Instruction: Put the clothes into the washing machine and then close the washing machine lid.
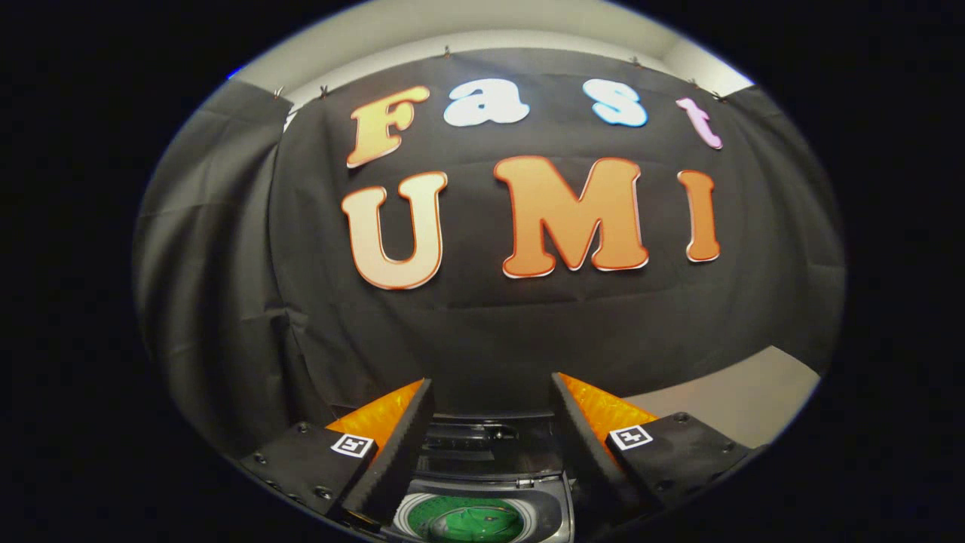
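My gripper is open, with a wide gap and nothing held between its fingers. Below and between the fingers sits the small grey washing machine. Its lid stands raised at the back, toward the black cloth wall. A bright green piece of clothing lies down inside the round drum, framed by the pale drum ring. The fingertips are above the machine and point over it toward the wall, not touching anything.
The black cloth wall hangs close behind the machine and wraps round to the left. A pale tabletop shows to the right of the right finger.
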Motion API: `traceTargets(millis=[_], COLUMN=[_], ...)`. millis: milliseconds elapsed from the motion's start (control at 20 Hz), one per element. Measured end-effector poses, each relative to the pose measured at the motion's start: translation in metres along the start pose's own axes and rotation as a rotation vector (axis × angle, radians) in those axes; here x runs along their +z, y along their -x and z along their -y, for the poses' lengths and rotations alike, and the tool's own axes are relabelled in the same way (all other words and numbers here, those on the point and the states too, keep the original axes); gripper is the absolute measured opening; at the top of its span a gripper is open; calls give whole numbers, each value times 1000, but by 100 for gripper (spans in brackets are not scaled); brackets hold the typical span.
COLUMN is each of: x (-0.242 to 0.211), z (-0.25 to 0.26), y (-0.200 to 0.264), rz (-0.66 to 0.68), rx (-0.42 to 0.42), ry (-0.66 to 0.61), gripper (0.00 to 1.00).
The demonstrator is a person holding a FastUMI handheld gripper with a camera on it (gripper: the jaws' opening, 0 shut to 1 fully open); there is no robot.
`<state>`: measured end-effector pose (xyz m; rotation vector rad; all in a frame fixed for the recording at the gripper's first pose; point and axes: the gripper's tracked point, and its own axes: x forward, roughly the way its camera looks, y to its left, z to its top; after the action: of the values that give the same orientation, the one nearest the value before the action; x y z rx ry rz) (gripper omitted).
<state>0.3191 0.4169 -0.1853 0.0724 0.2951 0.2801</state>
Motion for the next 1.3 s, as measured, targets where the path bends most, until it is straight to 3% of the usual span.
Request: traceTargets(millis=[250,600,850,1300], x=[-55,-104,-108,-114], z=[-3,-8,-6,-8], y=[-93,-151,-151,-94], rz=[-200,-323,-308,-218], rx=[2,-24,-26,-11], ry=[-3,8,-25,0], gripper=[98,99,98,99])
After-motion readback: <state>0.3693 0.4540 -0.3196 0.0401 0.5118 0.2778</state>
